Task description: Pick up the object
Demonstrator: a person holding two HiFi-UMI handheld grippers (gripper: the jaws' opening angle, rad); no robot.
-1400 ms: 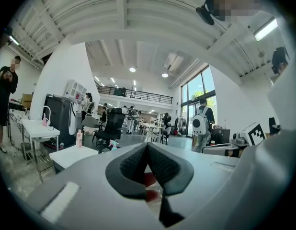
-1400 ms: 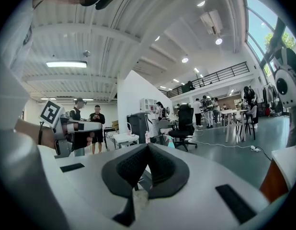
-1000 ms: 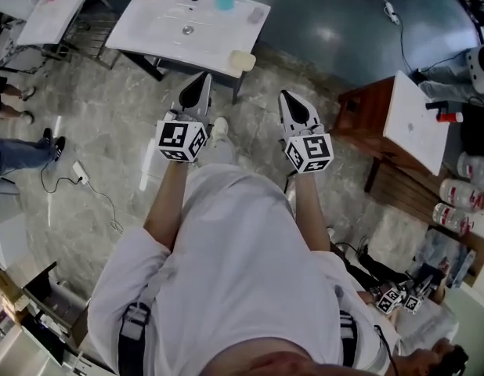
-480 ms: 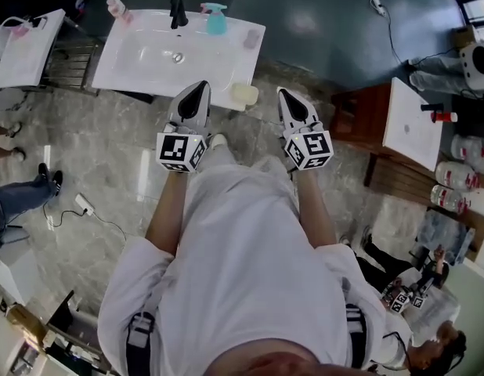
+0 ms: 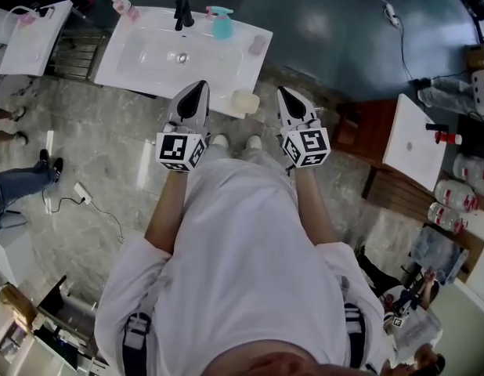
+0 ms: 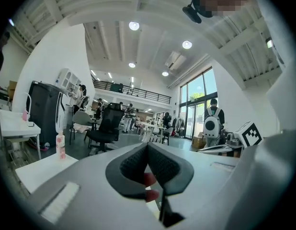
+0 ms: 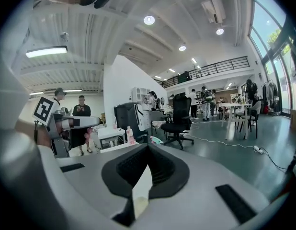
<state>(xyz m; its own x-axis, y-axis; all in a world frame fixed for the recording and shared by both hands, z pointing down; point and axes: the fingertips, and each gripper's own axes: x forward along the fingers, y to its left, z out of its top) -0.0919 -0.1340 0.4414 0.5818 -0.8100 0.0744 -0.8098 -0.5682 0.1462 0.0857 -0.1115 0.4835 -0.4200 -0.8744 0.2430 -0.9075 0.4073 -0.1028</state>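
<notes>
Standing over white washbasin [image 5: 148, 65] on grey marbled floor [image 5: 109, 155], holding both grippers out in front, side by side, marker cubes toward body

Left gripper [image 5: 199, 86]: tip over near edge of washbasin in head view, jaws closed tip to tip, nothing btwn them. Right gripper [image 5: 283, 92]: tip just off near right corner of washbasin, jaws shut too, gripping nothing

Can't tell which item counts as the object. Closest to jaws: pale yellow block [image 5: 244, 102] lying on near right corner of washbasin, btwn the two tips in head view, not touched by either

Along far edge of washbasin: pink bottle [image 5: 124, 7] at far left corner, black tap [image 5: 182, 12] around mid-edge, teal spray bottle [image 5: 222, 25] just right of tap. Small pink item [image 5: 258, 45] by right edge. Drain [image 5: 182, 56] in middle of bowl

Off to right, well apart: white slab [image 5: 410, 135] on wooden frame, w/ red-capped thing [image 5: 442, 138] at its edge. Bystander's legs [image 5: 11, 182] at left of head view, cable [image 5: 85, 198] on floor nearby
</notes>
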